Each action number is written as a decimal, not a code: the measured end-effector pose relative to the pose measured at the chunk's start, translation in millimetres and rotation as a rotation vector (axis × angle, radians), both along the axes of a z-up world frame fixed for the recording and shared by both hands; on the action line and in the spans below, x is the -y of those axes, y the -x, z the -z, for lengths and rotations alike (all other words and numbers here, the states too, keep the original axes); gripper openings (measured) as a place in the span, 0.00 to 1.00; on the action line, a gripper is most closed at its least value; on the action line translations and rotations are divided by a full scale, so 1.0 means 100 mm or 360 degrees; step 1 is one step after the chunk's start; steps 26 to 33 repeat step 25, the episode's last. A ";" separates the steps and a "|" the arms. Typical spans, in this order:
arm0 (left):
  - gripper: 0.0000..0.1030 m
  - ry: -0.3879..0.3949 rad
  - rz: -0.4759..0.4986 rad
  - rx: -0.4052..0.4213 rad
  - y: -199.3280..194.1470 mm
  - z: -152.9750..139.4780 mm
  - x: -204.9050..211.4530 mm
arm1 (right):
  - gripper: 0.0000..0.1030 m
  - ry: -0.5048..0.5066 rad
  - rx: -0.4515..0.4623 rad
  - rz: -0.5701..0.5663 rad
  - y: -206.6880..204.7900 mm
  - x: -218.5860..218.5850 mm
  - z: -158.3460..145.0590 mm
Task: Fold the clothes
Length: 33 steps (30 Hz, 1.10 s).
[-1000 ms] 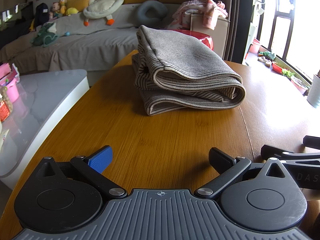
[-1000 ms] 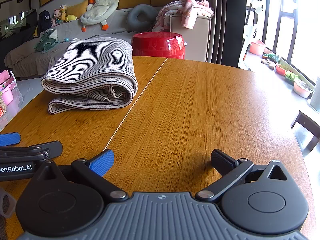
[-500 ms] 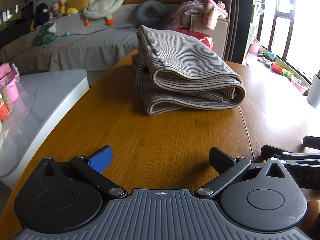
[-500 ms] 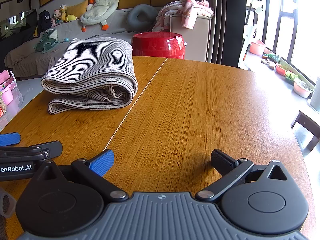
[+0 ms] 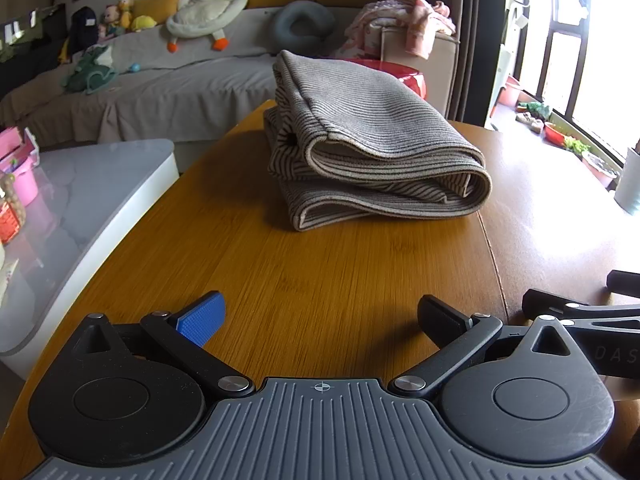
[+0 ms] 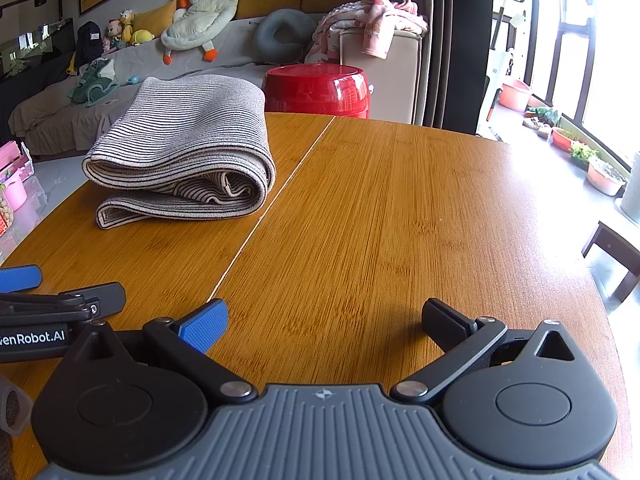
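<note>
Folded grey striped knit garment (image 5: pixel 372 148) lying on far left part of round bamboo-wood table (image 6: pixel 400 216), well apart from both tools. Left gripper (image 5: pixel 320 318) and right gripper (image 6: pixel 324 320) side by side at near edge, jaws spread wide, gripping nothing.
</note>
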<state>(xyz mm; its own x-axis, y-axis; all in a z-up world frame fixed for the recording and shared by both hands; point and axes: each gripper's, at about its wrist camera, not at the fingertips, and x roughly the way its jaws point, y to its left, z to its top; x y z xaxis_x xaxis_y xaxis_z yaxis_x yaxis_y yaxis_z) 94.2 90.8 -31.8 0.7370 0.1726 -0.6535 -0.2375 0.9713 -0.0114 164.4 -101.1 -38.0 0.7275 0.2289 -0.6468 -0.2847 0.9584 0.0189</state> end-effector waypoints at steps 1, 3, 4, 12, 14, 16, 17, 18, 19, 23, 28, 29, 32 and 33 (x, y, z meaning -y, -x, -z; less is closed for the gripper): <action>1.00 -0.0002 0.0000 -0.0001 0.00 0.00 0.00 | 1.00 0.0000 0.0000 0.0000 0.00 0.00 0.00; 1.00 -0.0008 0.0000 -0.0005 0.00 0.00 0.00 | 1.00 0.0000 0.0000 0.0000 0.00 0.00 0.00; 1.00 -0.0009 0.0000 -0.0005 -0.01 0.00 0.00 | 1.00 0.0000 0.0000 0.0000 0.00 0.00 0.00; 1.00 -0.0002 0.0001 -0.0001 0.00 0.01 0.00 | 1.00 0.0000 0.0000 0.0000 0.00 0.00 0.00; 1.00 0.0000 0.0001 0.0001 0.00 0.01 -0.01 | 1.00 0.0000 0.0000 0.0000 0.00 0.00 0.00; 1.00 0.0001 0.0000 0.0002 0.01 0.01 -0.01 | 1.00 0.0000 0.0000 0.0000 0.00 0.00 0.00; 1.00 0.0001 0.0000 0.0003 0.01 0.01 -0.01 | 1.00 0.0000 0.0000 0.0000 0.00 0.00 0.00; 1.00 0.0001 0.0000 0.0003 0.01 0.01 -0.01 | 1.00 0.0000 0.0000 0.0000 0.00 0.00 0.00; 1.00 0.0002 0.0000 0.0004 0.01 0.01 -0.01 | 1.00 0.0001 0.0001 0.0001 0.00 0.00 0.00; 1.00 0.0039 0.0001 0.0027 0.03 0.00 -0.05 | 1.00 0.0010 0.0004 0.0011 0.01 -0.01 0.00; 1.00 0.0098 0.0009 0.0063 0.06 -0.01 -0.10 | 1.00 0.0009 0.0011 0.0029 0.03 -0.01 0.00; 1.00 0.0098 0.0009 0.0063 0.06 -0.01 -0.10 | 1.00 0.0009 0.0011 0.0029 0.03 -0.01 0.00; 1.00 0.0098 0.0009 0.0063 0.06 -0.01 -0.10 | 1.00 0.0009 0.0011 0.0029 0.03 -0.01 0.00; 1.00 0.0098 0.0009 0.0063 0.06 -0.01 -0.10 | 1.00 0.0009 0.0011 0.0029 0.03 -0.01 0.00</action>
